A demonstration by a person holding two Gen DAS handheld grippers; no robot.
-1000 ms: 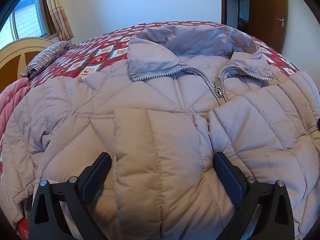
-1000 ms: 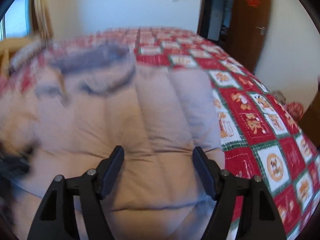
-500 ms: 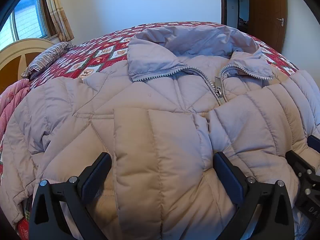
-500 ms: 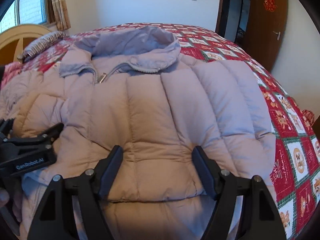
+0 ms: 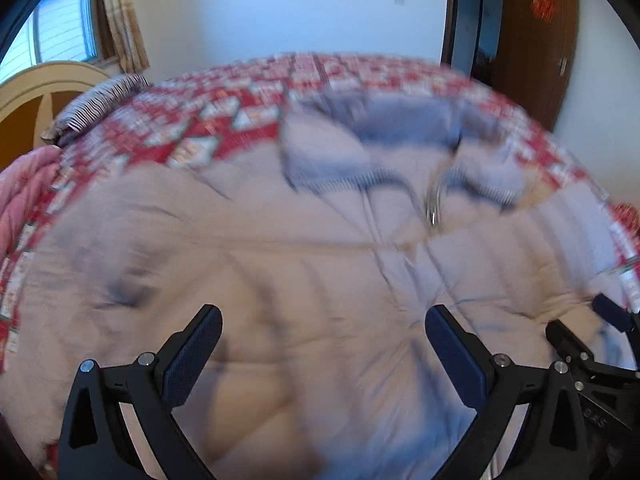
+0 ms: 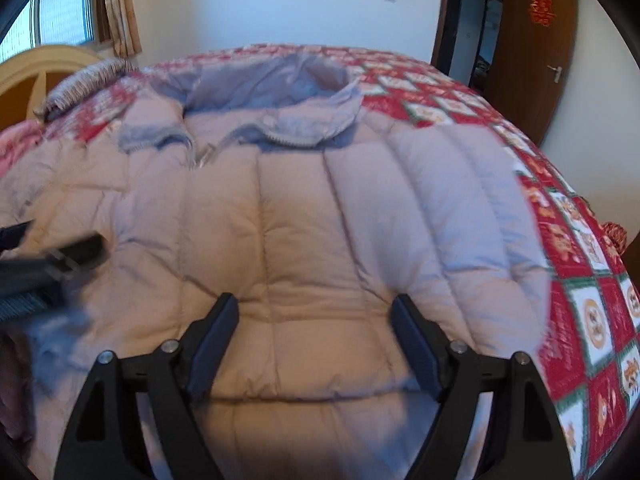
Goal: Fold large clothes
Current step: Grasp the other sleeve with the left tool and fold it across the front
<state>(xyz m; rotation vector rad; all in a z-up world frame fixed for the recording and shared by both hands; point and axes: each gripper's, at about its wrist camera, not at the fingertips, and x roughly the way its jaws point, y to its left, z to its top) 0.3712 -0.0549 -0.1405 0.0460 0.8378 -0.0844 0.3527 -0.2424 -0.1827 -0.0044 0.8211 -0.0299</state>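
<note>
Bed (image 6: pixel 580 280) with red patchwork quilt, puffy jacket (image 6: pixel 320 220) spread across; left view's blurry, both tongs (image 5: pixel 322 354) (image 6: pixel 314 338) released, right just widened.

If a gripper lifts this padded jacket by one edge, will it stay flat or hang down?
The jacket would probably sag and fold: its quilted panels look soft and puffy. The smooth shell may slip between the pads. It likely weighs little for its bulk.

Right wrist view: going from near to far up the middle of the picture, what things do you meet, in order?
Open right tool → quilted pale pink down jacket → its grey-lilac collar → red patterned bedspread → white wall.
</note>
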